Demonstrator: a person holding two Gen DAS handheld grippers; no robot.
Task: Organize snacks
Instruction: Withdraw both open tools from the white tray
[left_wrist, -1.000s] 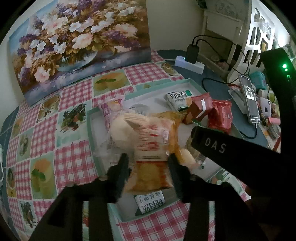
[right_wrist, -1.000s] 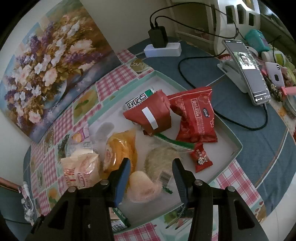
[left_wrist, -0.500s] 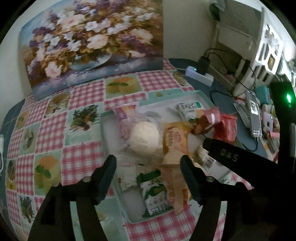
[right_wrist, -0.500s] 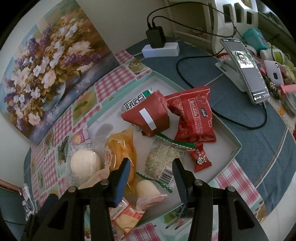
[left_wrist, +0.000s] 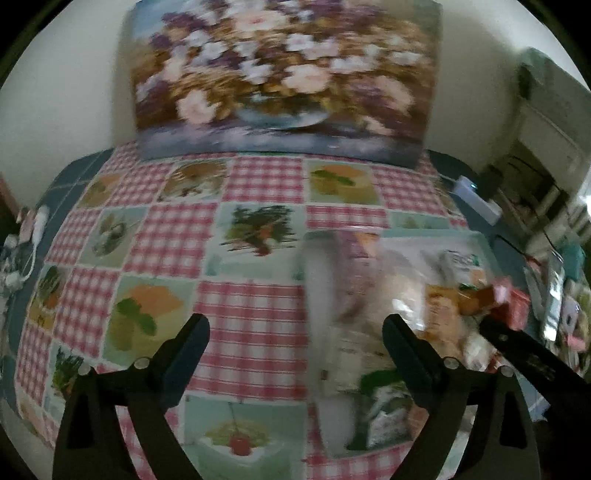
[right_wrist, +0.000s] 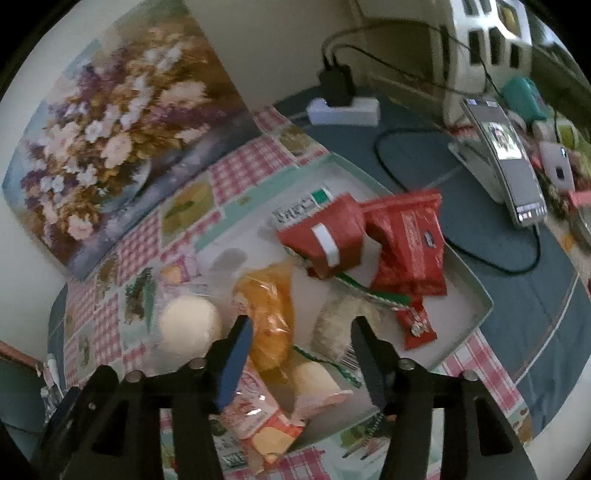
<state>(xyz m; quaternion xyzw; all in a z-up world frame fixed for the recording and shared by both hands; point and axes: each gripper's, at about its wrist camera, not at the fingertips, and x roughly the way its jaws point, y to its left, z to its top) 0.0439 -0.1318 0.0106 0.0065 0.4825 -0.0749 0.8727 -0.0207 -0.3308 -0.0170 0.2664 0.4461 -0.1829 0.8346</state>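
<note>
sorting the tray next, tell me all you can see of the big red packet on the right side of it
The big red packet is a glossy, crinkled foil-like pillow bag, sealed, with white print too blurred to read and a small dark logo. It lies flat in the tray toward its right wall, long side running front to back. Its left edge touches the red folded pouch; its near end overlaps a small red sachet. No claw touches it.

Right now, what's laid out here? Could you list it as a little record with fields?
Surface: checked tablecloth
Container: pale tray holding the snacks
Snacks: two red packets, orange bag, round white bun
Backdrop: flower painting
Left gripper: jaws opening, nothing between them
Right gripper: jaws opening above the snacks
Nearby: phone on stand, power strip
</note>
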